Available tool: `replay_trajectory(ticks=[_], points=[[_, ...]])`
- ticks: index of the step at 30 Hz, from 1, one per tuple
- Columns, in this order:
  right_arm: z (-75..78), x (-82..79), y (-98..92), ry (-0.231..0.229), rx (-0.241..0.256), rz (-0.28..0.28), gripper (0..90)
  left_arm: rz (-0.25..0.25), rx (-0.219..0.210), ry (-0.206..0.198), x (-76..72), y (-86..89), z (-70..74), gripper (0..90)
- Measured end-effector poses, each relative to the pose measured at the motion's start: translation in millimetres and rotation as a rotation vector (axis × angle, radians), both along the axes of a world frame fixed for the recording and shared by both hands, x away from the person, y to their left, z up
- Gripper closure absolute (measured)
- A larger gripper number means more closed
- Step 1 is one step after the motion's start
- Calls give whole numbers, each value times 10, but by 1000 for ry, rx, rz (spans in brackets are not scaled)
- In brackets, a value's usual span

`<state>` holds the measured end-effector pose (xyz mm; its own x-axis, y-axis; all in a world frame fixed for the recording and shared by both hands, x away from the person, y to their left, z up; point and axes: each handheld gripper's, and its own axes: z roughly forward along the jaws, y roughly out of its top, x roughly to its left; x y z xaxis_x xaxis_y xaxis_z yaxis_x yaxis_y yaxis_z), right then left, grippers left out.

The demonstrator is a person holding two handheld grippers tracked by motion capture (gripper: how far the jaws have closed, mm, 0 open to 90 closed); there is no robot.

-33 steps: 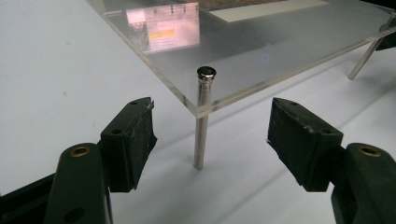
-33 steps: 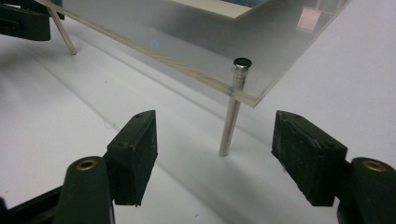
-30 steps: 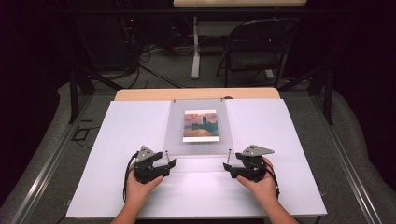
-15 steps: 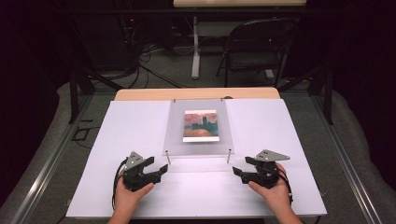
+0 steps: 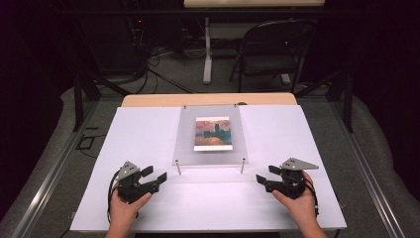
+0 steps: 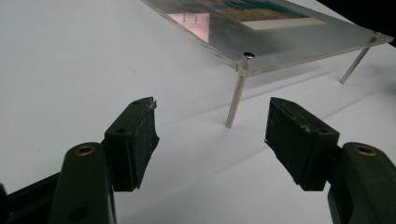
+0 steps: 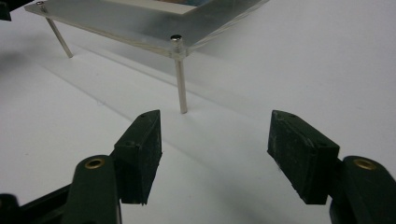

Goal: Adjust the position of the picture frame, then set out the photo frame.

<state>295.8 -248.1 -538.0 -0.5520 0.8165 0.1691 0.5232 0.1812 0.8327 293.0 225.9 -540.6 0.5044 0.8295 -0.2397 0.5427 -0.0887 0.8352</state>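
Note:
A clear acrylic frame holding a small painting print stands tilted on the white table, its near edge raised on two thin metal legs. My left gripper rests on the table to the front left of the frame, open and empty. In the left gripper view its jaws spread wide, with the near-left leg just beyond them. My right gripper sits at the front right, also open and empty. In the right gripper view the near-right leg stands ahead of its jaws.
The white table top spreads around the frame, with a wooden strip along its far edge. Beyond the table are a folding chair and cables on the dark floor.
Both grippers have drawn outward and toward the near edge, away from the frame's front legs. The frame has not moved.

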Motion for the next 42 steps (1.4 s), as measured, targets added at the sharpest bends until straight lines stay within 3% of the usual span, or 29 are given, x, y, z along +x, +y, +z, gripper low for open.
replay_trajectory(ticks=[4, 8, 18, 22, 26, 31, 42], points=[[26, 5, -36, -10, -24, -32, 376, 13, -13, 3, 36, 39, 15, 332], [60, 29, -73, -12, -14, -42, 367, 24, -39, 11, 94, 78, 49, 336], [120, 171, -108, 16, -20, -50, 362, 22, -5, -19, 263, 116, 212, 341], [142, 237, -111, 30, -23, -51, 362, 18, -37, 2, 358, 105, 244, 338], [162, 323, -124, 54, 8, -53, 358, 13, -32, 11, 460, 85, 304, 337], [223, 448, -110, 84, -5, -45, 350, 4, -39, 22, 579, 56, 412, 337], [427, 717, -5, 84, -58, -26, 346, -16, 17, 41, 835, -49, 578, 338]])
